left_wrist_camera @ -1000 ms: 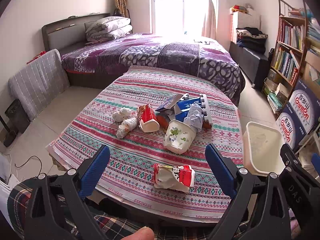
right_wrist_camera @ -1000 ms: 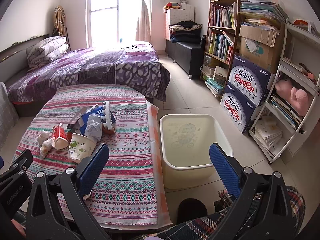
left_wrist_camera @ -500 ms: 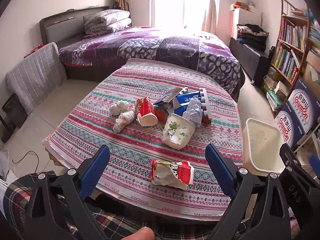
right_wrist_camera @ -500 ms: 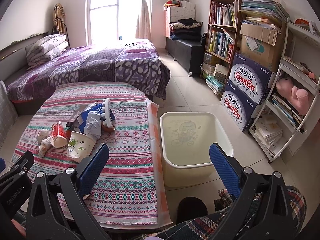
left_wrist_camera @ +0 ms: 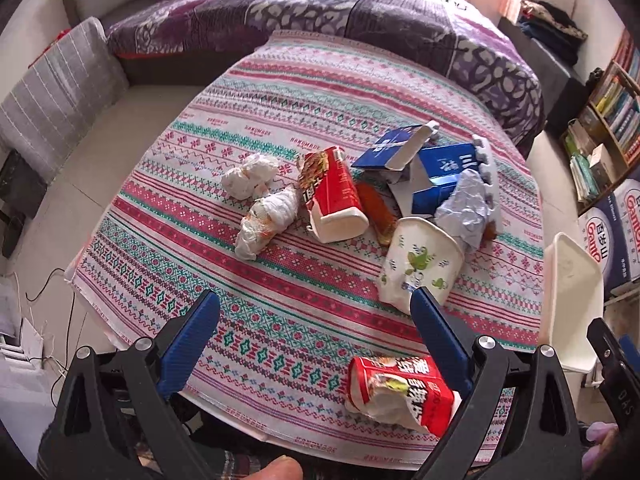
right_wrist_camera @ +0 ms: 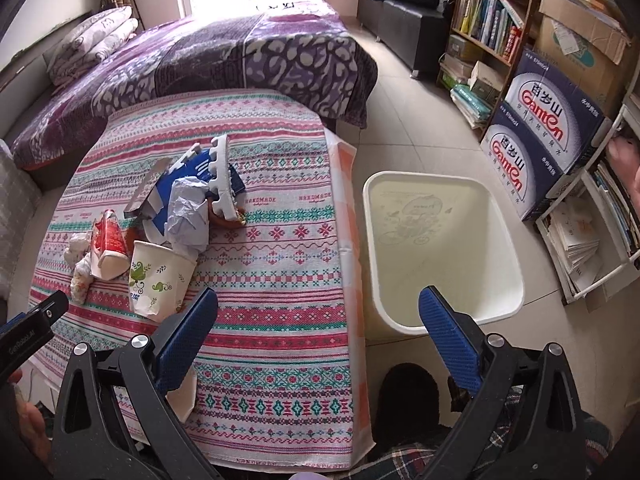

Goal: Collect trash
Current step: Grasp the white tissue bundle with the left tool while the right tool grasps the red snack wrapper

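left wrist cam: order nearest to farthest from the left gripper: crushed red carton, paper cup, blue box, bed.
1. Crushed red carton: near table edge, just below the left gripper's right finger.
2. Paper cup: on its side, just beyond that fingertip.
3. Blue box: torn open, in the pile behind the cup.
4. Bed: past the table's far end.

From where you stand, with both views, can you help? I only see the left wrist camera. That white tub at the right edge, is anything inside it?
Observer: The right wrist view looks into the white bin; no trash inside.
Operator: Where does it stand?
Observer: On the floor tiles, right beside the table.
Operator: Is the other gripper carrying something?
Observer: No, the right gripper is open, nothing between its fingers.
Operator: What's past the tub?
Observer: Two stacked Ganten boxes beside a bookshelf.
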The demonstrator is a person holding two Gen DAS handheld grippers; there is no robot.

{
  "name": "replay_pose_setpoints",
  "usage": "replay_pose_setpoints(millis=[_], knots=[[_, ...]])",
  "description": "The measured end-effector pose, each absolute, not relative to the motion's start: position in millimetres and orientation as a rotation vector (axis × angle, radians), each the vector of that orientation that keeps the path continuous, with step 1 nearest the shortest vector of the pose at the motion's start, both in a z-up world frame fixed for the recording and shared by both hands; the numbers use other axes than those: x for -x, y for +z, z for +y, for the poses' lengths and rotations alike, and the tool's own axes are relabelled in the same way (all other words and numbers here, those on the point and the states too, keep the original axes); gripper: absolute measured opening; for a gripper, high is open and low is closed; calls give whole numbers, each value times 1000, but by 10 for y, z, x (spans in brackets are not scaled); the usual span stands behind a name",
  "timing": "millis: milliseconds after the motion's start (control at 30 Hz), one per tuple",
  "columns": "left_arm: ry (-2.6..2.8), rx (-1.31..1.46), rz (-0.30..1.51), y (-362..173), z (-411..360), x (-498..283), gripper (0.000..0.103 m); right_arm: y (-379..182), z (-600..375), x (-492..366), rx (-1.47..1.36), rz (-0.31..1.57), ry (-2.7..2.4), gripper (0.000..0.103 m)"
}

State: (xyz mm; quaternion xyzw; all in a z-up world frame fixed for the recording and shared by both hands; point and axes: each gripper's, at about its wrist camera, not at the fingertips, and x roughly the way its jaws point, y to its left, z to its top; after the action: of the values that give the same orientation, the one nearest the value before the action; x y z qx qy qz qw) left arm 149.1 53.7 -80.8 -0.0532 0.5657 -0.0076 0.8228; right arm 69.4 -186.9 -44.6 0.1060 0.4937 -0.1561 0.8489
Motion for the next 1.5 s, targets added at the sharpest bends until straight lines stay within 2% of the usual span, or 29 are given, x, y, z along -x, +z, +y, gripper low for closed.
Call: replay_pose_setpoints(millis=[267, 467, 633, 700, 733, 767, 800, 1033, 1067, 1133, 1200, 1233, 1300, 1500], knots=[[-4, 30, 1398, -1136, 923, -2145, 93, -753, -1849, -1365, -314, 1264, -172, 96], [-56, 18, 1448, -1417, 947, -2354, 92, -939, -1490, -1423, -239, 1302, 46, 96], [-99, 10, 1518, -1581, 933, -2309, 70, -947, -1058, -1345, -53, 1304, 256, 96], [-136, 13, 1507, -1606, 881, -2255, 51, -906, -861, -1279, 35, 1277, 357, 96], [-189, 56, 1477, -1692, 804, -2207, 47, -909, -778, -1254, 74, 1269, 407, 96], [-197, 55, 1466, -1677, 796, -2171, 32, -901, -684, -1206, 117, 1261, 458, 96], [-204, 61, 1462, -1651, 809, -2141, 21, -913, -587, -1154, 171, 1254, 503, 96], [-209, 77, 1441, -1142, 1101, -2046, 20, -1134, -184, -899, 464, 1210, 593, 96], [-216, 85, 1431, -1062, 1127, -2006, 20, -1163, -172, -879, 474, 1211, 586, 94], [-223, 104, 1415, -929, 1187, -1937, 20, -1230, -162, -916, 483, 1228, 578, 84], [-224, 113, 1407, -840, 1226, -1935, 20, -1287, -176, -959, 467, 1254, 575, 57], [-225, 117, 1402, -790, 1248, -1912, 20, -1295, -191, -987, 462, 1255, 562, 52], [-216, 113, 1396, -700, 1359, -2011, 20, -1257, -220, -1031, 435, 1243, 557, 32], [-249, 160, 1333, -696, 1357, -2051, 15, -947, -398, -1131, 278, 1163, 542, 27]])
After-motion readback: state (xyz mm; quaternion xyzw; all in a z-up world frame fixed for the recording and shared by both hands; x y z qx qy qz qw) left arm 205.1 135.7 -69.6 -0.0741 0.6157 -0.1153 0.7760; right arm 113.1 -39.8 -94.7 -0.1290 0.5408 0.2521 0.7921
